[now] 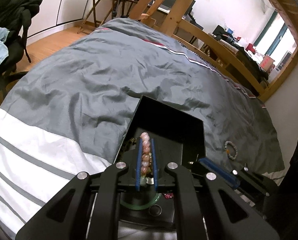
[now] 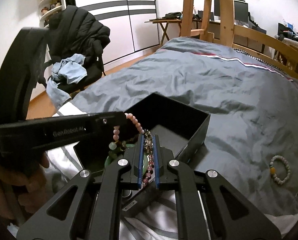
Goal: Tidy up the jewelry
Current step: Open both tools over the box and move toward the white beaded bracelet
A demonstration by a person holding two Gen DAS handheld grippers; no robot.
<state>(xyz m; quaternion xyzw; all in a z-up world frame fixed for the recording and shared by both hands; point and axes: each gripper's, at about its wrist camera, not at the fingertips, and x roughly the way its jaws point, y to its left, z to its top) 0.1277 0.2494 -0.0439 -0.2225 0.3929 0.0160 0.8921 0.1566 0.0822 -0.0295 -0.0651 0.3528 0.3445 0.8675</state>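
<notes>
Left gripper pinches a pink bead bracelet over the open black box on the grey duvet. Right gripper is narrowed on a tangled dark-bead strand (pink beads lower down) above the same box. A pale bracelet lies apart on the duvet.
</notes>
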